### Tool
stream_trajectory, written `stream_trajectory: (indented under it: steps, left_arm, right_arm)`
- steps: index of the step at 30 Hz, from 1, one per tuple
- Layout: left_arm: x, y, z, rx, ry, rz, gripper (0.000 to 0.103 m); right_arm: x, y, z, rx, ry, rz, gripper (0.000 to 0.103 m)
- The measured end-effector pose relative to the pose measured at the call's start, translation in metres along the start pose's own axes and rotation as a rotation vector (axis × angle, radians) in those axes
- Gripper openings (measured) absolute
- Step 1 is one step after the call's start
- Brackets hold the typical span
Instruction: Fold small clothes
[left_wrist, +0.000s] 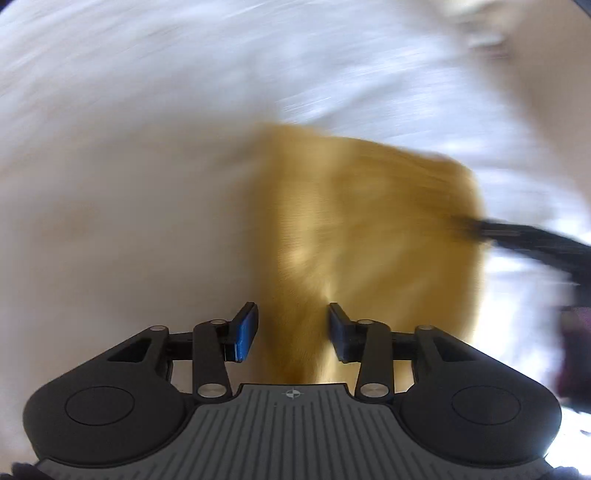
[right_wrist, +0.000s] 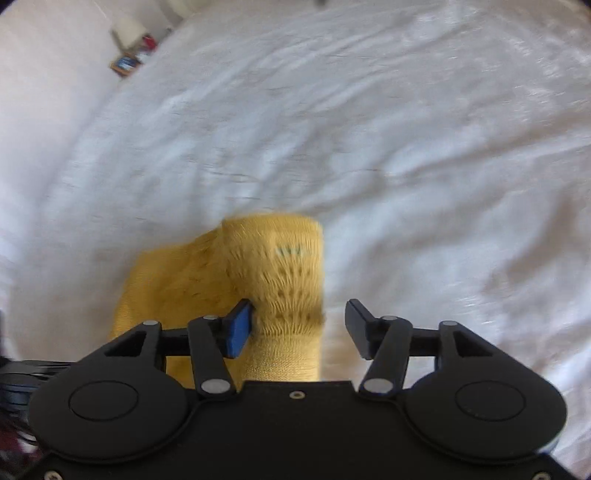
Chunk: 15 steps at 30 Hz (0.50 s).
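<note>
The jaws of both grippers stand apart, and neither is clamped on anything. In the left wrist view, the left gripper (left_wrist: 292, 330) hangs over a mustard-yellow knitted garment (left_wrist: 369, 236), its blue-padded fingers (left_wrist: 245, 332) spread with the yellow cloth showing in the gap between them. We cannot tell whether the pads touch the cloth, since this whole view is smeared by motion blur. The garment lies on a white bed sheet (left_wrist: 129, 184) and spreads ahead of the gripper and to its right. At the garment's right edge a dark, blurred shape comes in from the side of the frame (we take it for the right gripper (left_wrist: 524, 240), though the blur hides its fingers).

In the right wrist view, the right gripper (right_wrist: 299, 328) is also open. The same yellow knit (right_wrist: 273, 273) lies mostly toward its left finger (right_wrist: 238, 328), whose blue pad sits right against the cloth; the right finger (right_wrist: 360, 326) is over bare sheet (right_wrist: 424, 166). Here we see an openwork pattern of small holes in the knit and a plainer band nearer the camera. The cloth looks doubled over, with a layer rising at its far end. Far off at upper left, beyond the bed's edge, some small objects (right_wrist: 129, 55) stand, too blurred to name.
</note>
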<state>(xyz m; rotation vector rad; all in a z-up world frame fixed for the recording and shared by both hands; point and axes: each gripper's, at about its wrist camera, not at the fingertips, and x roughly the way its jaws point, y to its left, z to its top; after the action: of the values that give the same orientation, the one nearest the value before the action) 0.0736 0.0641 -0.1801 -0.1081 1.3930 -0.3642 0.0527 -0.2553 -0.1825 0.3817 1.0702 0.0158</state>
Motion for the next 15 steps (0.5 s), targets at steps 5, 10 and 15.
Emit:
stream_trajectory:
  steps: [5,10,15]
  left_arm:
    - [-0.021,0.017,-0.012,-0.107,-0.096,-0.028,0.041]
    - [-0.040,-0.016,0.000,0.013,-0.224,-0.027,0.044]
    - [-0.013,-0.060,0.027,0.157,-0.276,-0.006,0.048]
  right_arm:
    - [-0.010,-0.033,-0.005,0.041,-0.049,0.013,0.062]
    - [-0.021,-0.024,-0.017,-0.045,-0.043,0.131,0.066]
    - [-0.001,-0.016,-0.014,-0.077,-0.021,0.136,0.071]
